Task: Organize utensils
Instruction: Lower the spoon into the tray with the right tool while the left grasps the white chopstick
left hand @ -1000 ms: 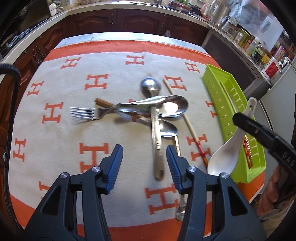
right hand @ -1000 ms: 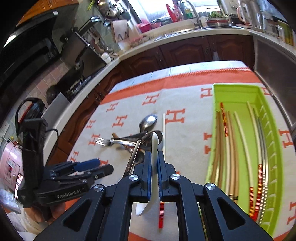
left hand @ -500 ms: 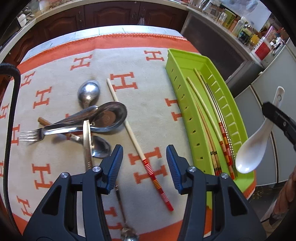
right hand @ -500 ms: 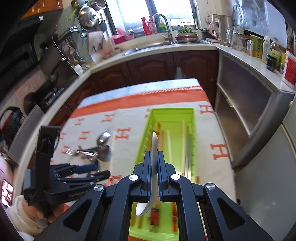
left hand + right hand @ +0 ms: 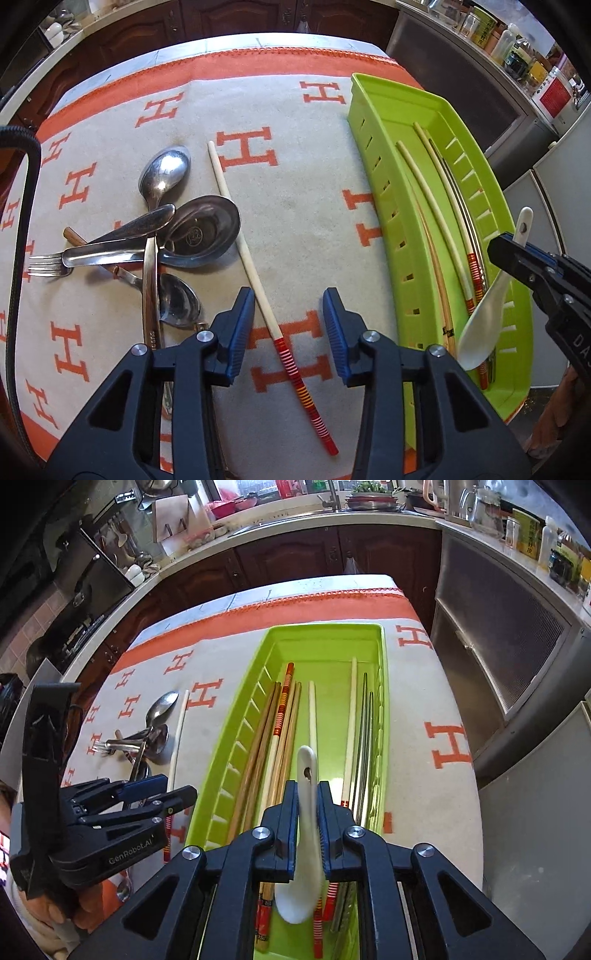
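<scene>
R tongs (image 5: 307, 814) over green tray (image 5: 236, 734), jaws just easing apart w/ white spoon (image 5: 303, 834) between; L tongs (image 5: 289, 328) closing, astride chopstick (image 5: 258, 284), not touching.

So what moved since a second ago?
The right gripper carried the white spoon over the green tray; its jaws have just been opening around it. The left gripper slid over the lone chopstick, jaws closing. The metal cutlery pile stayed put.

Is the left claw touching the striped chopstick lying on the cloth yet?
Apart. The left wrist view shows the left claw open astride the chopstick, with cloth visible on both sides between pads and stick.
</scene>
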